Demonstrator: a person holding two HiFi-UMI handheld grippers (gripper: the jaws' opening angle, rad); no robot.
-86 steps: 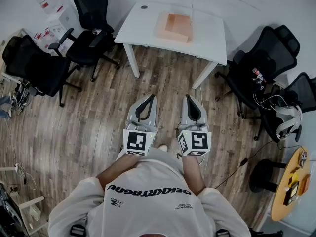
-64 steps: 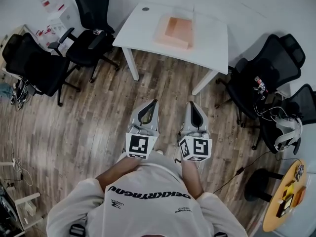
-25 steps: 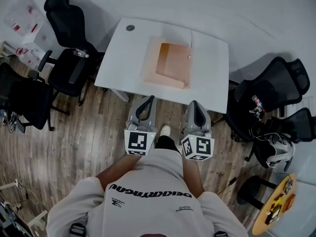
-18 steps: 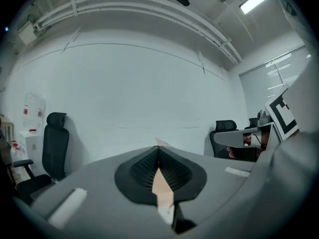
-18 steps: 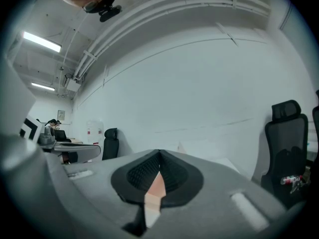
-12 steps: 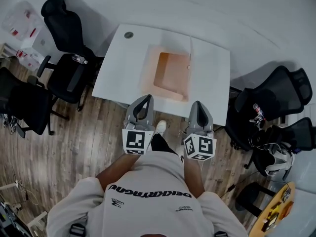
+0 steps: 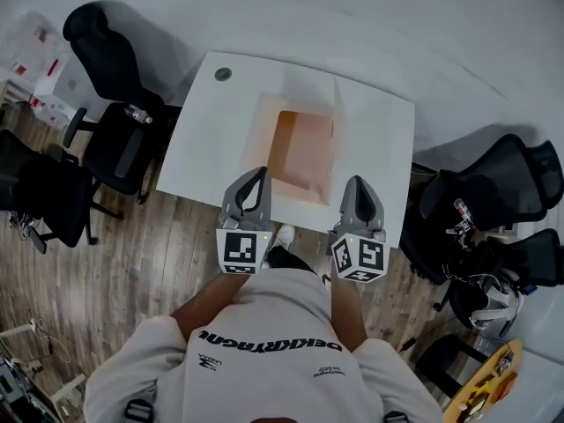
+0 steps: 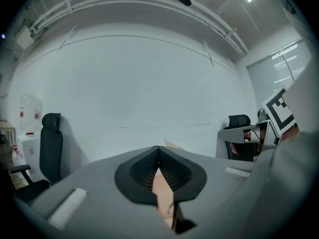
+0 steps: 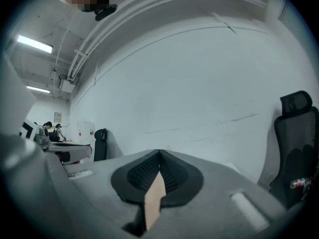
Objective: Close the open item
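Note:
An open cardboard box point(image 7: 302, 144) with its flaps standing up rests in the middle of a white table point(image 7: 201, 139). Both grippers hover over the table's near edge, just short of the box. My left gripper point(image 7: 258, 174) is at the box's near left corner and my right gripper point(image 7: 358, 182) is off its near right side. Each one is shut with nothing in it. In the left gripper view the jaws point(image 8: 158, 151) meet at their tips, and a sliver of the box point(image 8: 162, 190) shows through the slit below. The right gripper view shows the same: joined tips point(image 9: 159, 153) and a strip of the box point(image 9: 155, 197).
Black office chairs stand left of the table point(image 7: 115, 144) and to its right point(image 7: 498, 188). A small dark round cap point(image 7: 223, 74) sits on the table's far left corner. White cartons point(image 7: 48, 64) stand at the far left, and a yellow round table point(image 7: 480, 397) is at bottom right.
The person has walked across the wooden floor up to the table, so the box has come from far away to right in front of both grippers. The grippers stay shut side by side.

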